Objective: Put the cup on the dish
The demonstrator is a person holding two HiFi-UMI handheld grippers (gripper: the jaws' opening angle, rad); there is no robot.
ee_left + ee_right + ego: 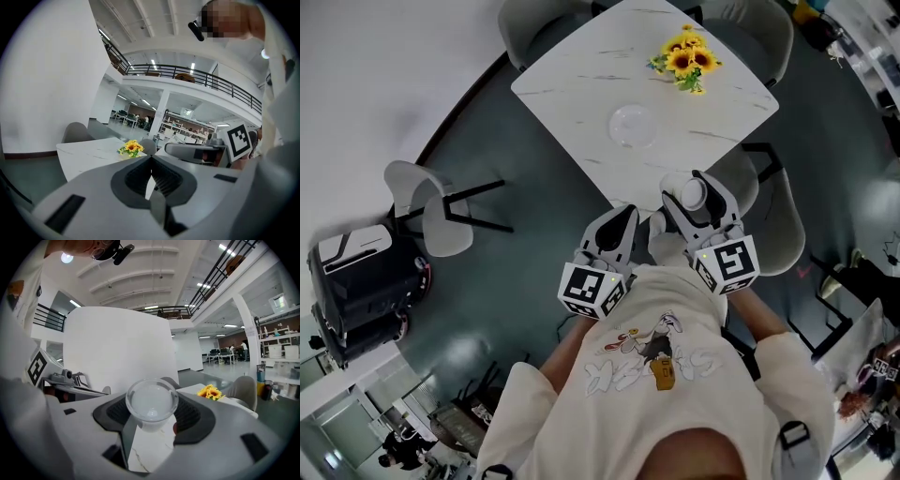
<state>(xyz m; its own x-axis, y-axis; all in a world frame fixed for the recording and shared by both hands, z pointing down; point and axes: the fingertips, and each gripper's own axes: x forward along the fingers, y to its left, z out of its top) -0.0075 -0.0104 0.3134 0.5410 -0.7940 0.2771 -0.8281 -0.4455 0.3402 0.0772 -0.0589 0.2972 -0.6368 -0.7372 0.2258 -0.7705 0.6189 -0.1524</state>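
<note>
Clear round cup (151, 401), clamped between right gripper (694, 190) jaws held partly open around it, over near edge of table (572, 70); clear dish (631, 125) farther, mid-table; left gripper (151, 177) jaws almost together, empty

The square stone-look bench (581, 89) is white with thin grey veins. At its far corner, the bunch of sunflowers (686, 58) is yellow with dark centres and green leaves. The round glass dish (632, 126) and the round glass cup (151, 399) are colourless and clear. The left tool (151, 169) and right tool (152, 412) are pale grey with dark grey ribbed pads. Their marker cubes (592, 291) are white with black squares.
</note>
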